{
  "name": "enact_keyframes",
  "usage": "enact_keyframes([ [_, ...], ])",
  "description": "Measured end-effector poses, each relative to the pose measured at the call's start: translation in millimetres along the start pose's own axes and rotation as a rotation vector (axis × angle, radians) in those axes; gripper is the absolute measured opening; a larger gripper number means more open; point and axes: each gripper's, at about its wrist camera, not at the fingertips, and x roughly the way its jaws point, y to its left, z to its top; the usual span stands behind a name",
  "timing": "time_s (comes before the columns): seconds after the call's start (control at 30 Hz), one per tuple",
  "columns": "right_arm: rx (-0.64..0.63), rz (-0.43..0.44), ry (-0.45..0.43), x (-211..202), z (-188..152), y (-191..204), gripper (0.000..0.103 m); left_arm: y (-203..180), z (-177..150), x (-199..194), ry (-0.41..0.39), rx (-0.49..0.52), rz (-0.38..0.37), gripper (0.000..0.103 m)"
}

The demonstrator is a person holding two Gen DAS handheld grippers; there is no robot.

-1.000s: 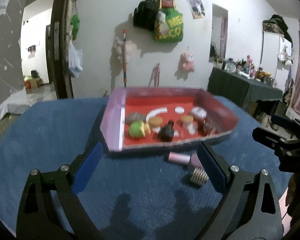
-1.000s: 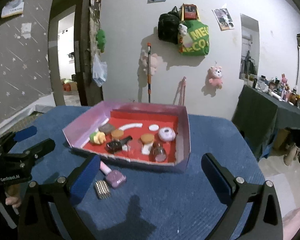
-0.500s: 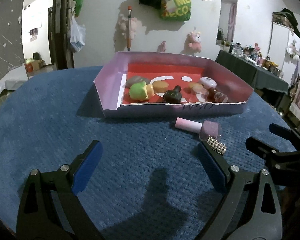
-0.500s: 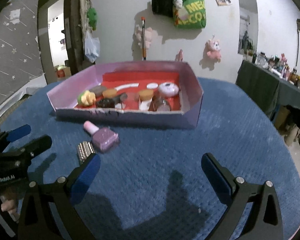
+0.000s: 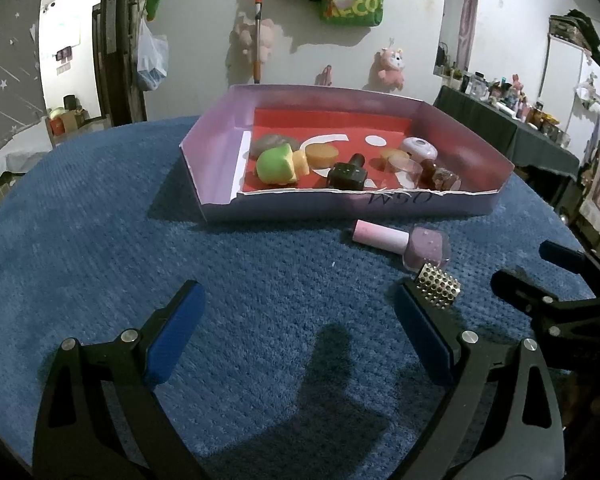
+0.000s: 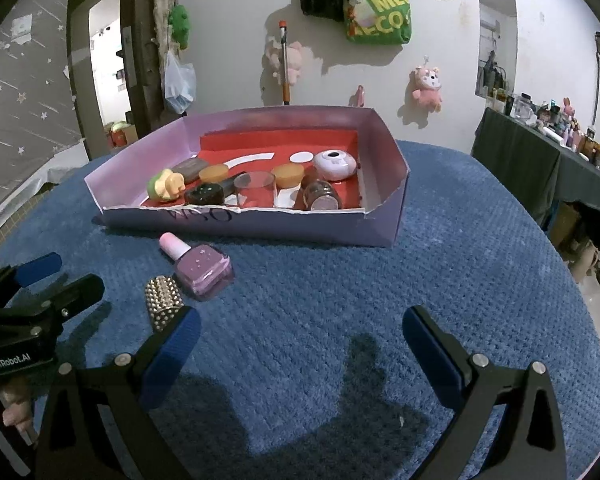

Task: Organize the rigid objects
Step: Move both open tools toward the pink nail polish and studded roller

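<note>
- Left wrist view, item one: nail polish bottle, lying on its side on the blue counter, just in front of the cardboard tray. Pale pink cap points toward the tray; square lilac body points toward the cameras.
- Handling, judged: glass body, so stiff, smooth, liable to slip and to crack if dropped. Light. Best hold looks to be across the flat sides of the square body, not the round cap, which could roll in the grip.
- Item two: studded metal piece, gold-toned, touching or just beside the bottle's base. Judged rigid and light; the bumps should give grip. Hold across its short width.
- Tray contents: dark bottle, green toy, round compact and other small pieces; space remains along the back.
- Left gripper: jaws spread wide, holding nothing, low over the counter, its right finger close beside the studded piece.
- Right gripper: jaws spread wide, holding nothing, its left finger close to the studded piece.
</note>
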Motion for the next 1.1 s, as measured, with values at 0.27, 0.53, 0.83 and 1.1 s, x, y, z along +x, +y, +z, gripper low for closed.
enact_keyframes([
  [0.27, -0.127, -0.018, 0.078, 13.6, 12.3, 19.2, 0.103, 3.2, 3.6, 1.0, 0.018, 0.000, -0.012, 0.096],
  [0.53, -0.133, 0.093, 0.153, 30.3, 22.0, 31.9, 0.103, 9.5, 4.5, -3.9, 0.022, 0.001, -0.013, 0.096],
  [0.83, -0.149, 0.139, 0.152, 30.9, 26.6, 33.4, 0.103, 13.8, 8.4, -2.3, 0.038, -0.004, -0.013, 0.096],
  [1.1, -0.118, 0.129, 0.174, 27.2, 16.6, 3.2, 0.103, -9.5, 20.2, 5.0, 0.051, 0.027, -0.077, 0.096],
])
